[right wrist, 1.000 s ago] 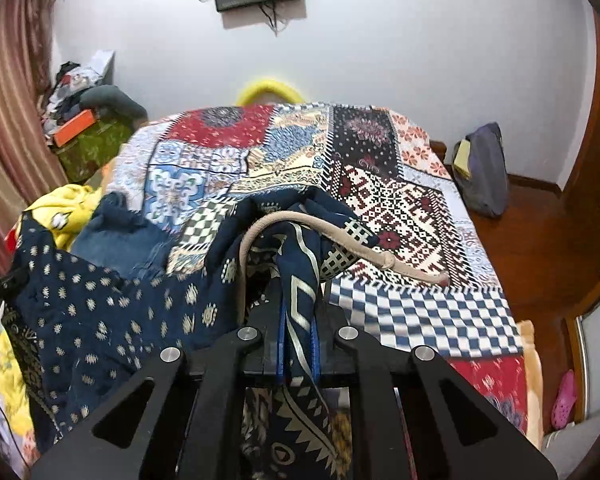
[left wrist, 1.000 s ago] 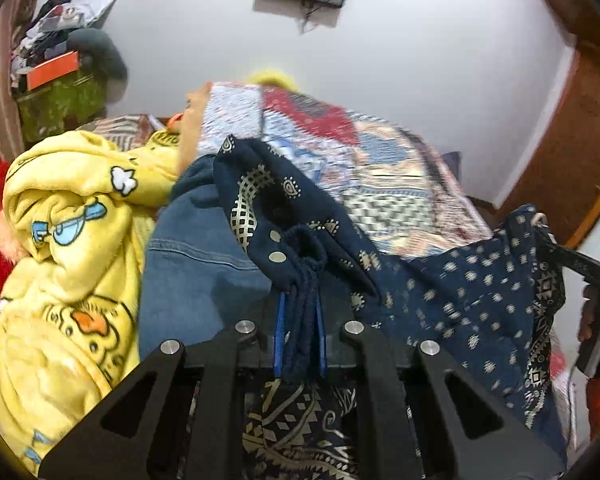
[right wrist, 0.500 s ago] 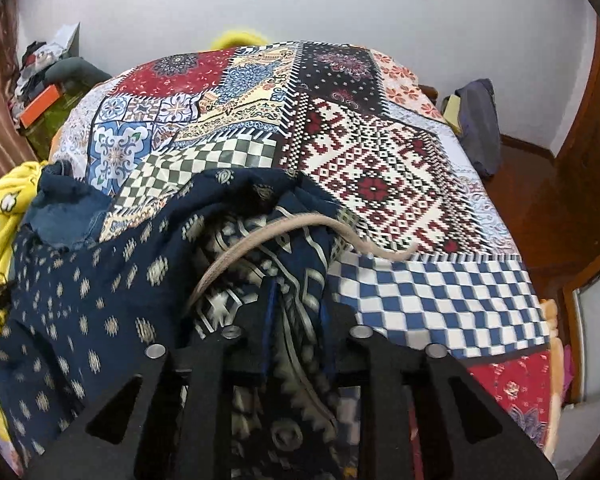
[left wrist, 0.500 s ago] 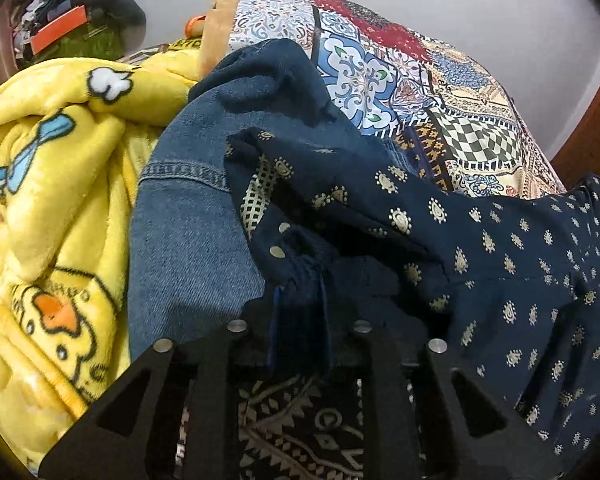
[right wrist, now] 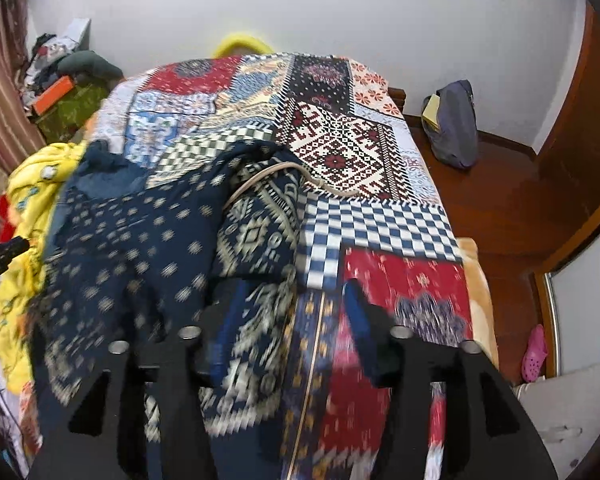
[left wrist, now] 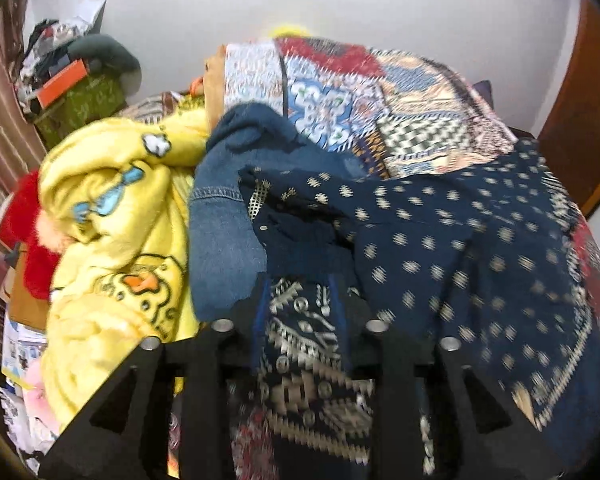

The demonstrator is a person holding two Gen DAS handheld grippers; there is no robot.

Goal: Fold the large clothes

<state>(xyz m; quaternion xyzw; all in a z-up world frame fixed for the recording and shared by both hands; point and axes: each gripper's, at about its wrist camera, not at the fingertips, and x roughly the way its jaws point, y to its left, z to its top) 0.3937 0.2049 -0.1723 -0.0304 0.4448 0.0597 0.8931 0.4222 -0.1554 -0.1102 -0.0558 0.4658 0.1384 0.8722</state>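
Observation:
A navy garment with pale dots and a patterned border (left wrist: 440, 248) lies spread on the patchwork bed cover (left wrist: 400, 92); it also shows in the right wrist view (right wrist: 140, 240), with a beige drawstring (right wrist: 260, 176) on its top edge. My left gripper (left wrist: 300, 308) has its jaws apart, with the garment's patterned hem lying loose between them. My right gripper (right wrist: 284, 320) is open wide, over the garment's right edge, with cloth under its left finger. The bed cover (right wrist: 380, 216) shows to the right of the garment.
A blue denim piece (left wrist: 224, 240) and a yellow cartoon blanket (left wrist: 112, 208) lie left of the garment. A cluttered green box (left wrist: 80, 96) stands at the far left. A grey bag (right wrist: 452, 124) sits on the wooden floor at the right. The left gripper's body (right wrist: 0, 256) shows at the left edge.
Both grippers have opened and let go of the navy garment, which now lies on the bed. Both cameras have pulled back and tilted up.

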